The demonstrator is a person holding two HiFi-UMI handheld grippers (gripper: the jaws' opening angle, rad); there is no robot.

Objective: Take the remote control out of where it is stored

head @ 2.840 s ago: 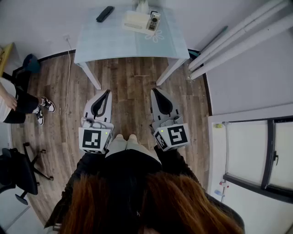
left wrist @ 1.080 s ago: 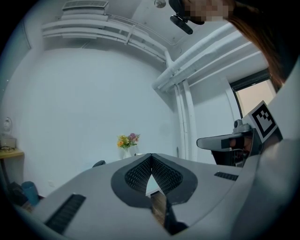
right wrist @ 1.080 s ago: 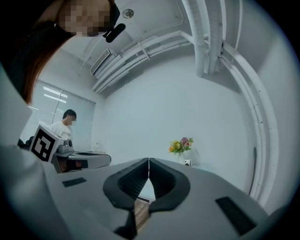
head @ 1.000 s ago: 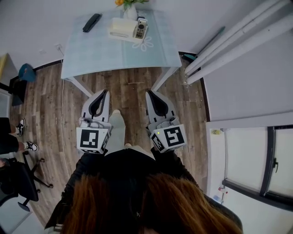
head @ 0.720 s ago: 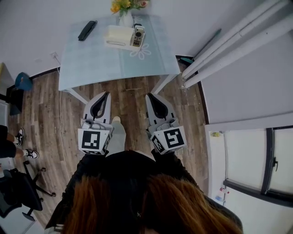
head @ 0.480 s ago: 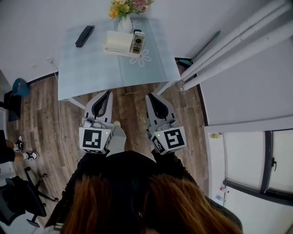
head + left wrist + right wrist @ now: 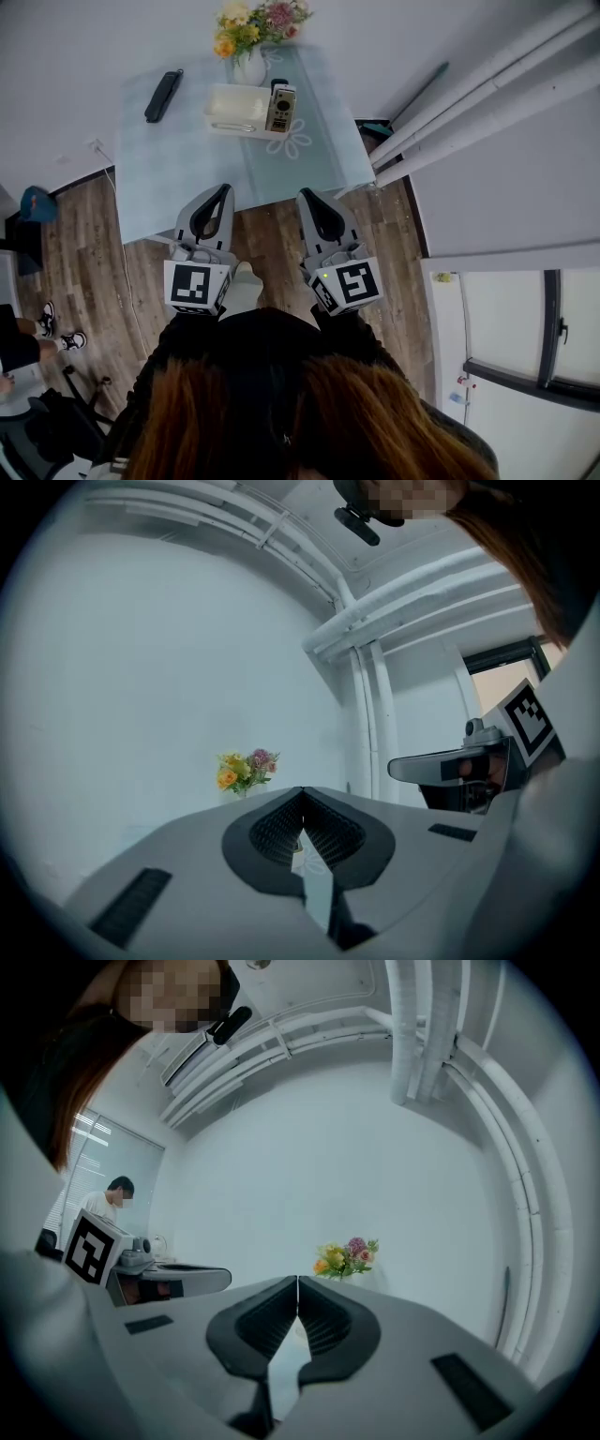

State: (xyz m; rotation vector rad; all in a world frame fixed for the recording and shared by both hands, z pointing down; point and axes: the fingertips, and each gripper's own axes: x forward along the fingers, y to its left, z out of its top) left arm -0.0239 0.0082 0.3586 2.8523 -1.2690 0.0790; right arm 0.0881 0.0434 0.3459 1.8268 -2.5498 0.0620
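A light remote control stands in the right end of a white holder at the back of the pale blue table. To the left, a black remote lies on the tabletop. My left gripper and right gripper hover side by side at the table's near edge, well short of the holder. Each is shut with nothing between its jaws. In the left gripper view the left gripper has its pads meeting at the tip. The right gripper looks the same in its own view.
A vase of flowers stands behind the holder against the wall. White pipes run along the right wall. A person's feet and an office chair are at the far left on the wooden floor.
The view has closed in on the table. The grippers, earlier over bare floor, now reach its near edge. Both stay shut, side by side.
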